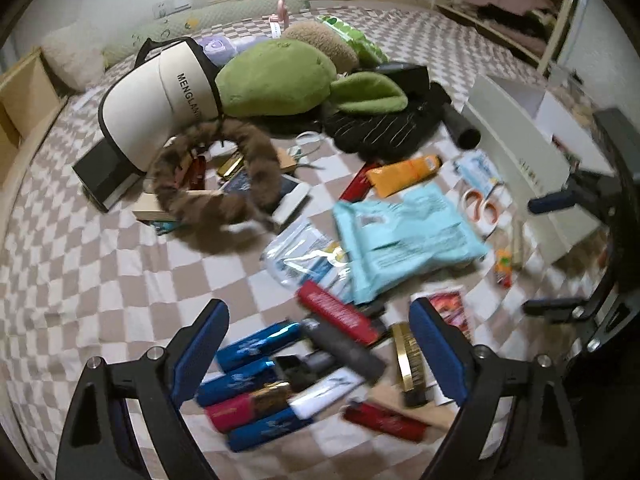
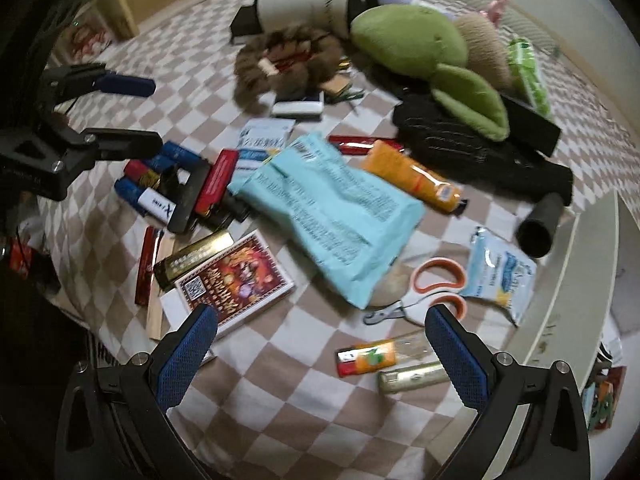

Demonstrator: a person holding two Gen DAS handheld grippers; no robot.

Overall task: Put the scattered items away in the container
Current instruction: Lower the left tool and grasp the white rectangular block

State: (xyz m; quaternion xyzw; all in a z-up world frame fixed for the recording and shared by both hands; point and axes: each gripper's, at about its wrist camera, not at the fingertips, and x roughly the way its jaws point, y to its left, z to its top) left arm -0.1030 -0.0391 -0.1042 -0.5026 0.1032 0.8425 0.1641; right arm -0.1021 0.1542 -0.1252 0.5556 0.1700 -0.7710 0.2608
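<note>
Scattered items lie on a checkered bed cover. My left gripper (image 1: 320, 344) is open and empty, hovering over a pile of blue, red and white lighters (image 1: 256, 384) and a red box (image 1: 340, 312). My right gripper (image 2: 320, 344) is open and empty above bare cover, near an orange lighter (image 2: 366, 356) and orange-handled scissors (image 2: 436, 288). A light blue pouch (image 1: 404, 236) (image 2: 340, 208), an orange tube (image 1: 404, 174) (image 2: 416, 178) and a card box (image 2: 236, 280) lie between. The white container (image 1: 520, 152) stands at the right; its rim (image 2: 576, 264) shows in the right wrist view.
A white cap (image 1: 160, 96), green plush (image 1: 276, 76), brown fur ring (image 1: 216, 188) and black knit cloth (image 1: 384, 128) are piled farther back. A black tube (image 2: 536, 228) lies by the container. A wooden bed edge (image 1: 24, 92) is at left, shelves (image 1: 504, 4) behind.
</note>
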